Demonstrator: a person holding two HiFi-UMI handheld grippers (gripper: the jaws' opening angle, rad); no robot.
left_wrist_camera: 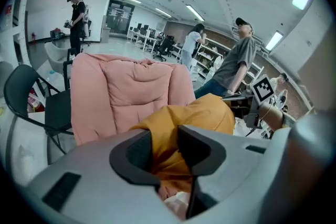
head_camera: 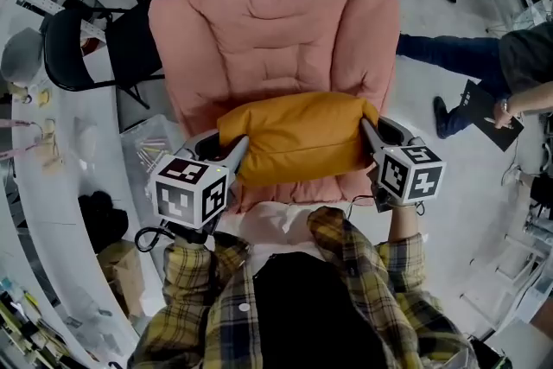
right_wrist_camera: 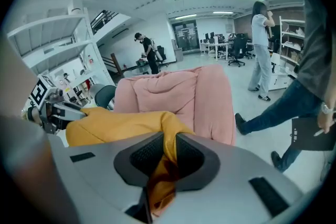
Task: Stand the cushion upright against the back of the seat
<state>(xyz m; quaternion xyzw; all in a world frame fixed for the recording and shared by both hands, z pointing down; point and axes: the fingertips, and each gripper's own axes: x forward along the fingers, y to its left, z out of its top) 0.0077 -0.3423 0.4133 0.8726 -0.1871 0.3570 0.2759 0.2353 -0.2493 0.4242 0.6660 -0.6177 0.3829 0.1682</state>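
Note:
An orange cushion (head_camera: 298, 136) hangs lengthwise over the front part of the pink padded seat (head_camera: 285, 30), well short of the seat's back. My left gripper (head_camera: 235, 153) grips its left end, and orange fabric (left_wrist_camera: 205, 113) fills the gap between the jaws of the left gripper (left_wrist_camera: 164, 136). My right gripper (head_camera: 370, 138) is shut on the right end. In the right gripper view a fold of the cushion (right_wrist_camera: 121, 126) is pinched in the right gripper (right_wrist_camera: 169, 147). The pink seat back (left_wrist_camera: 126, 92) (right_wrist_camera: 178, 92) rises behind the cushion in both gripper views.
A black chair (head_camera: 78, 47) stands left of the seat, beside a curved white table (head_camera: 52, 212). A clear plastic bag (head_camera: 151, 151) and a cardboard box (head_camera: 121, 272) lie by the table. A person's legs (head_camera: 449, 56) reach in at the right.

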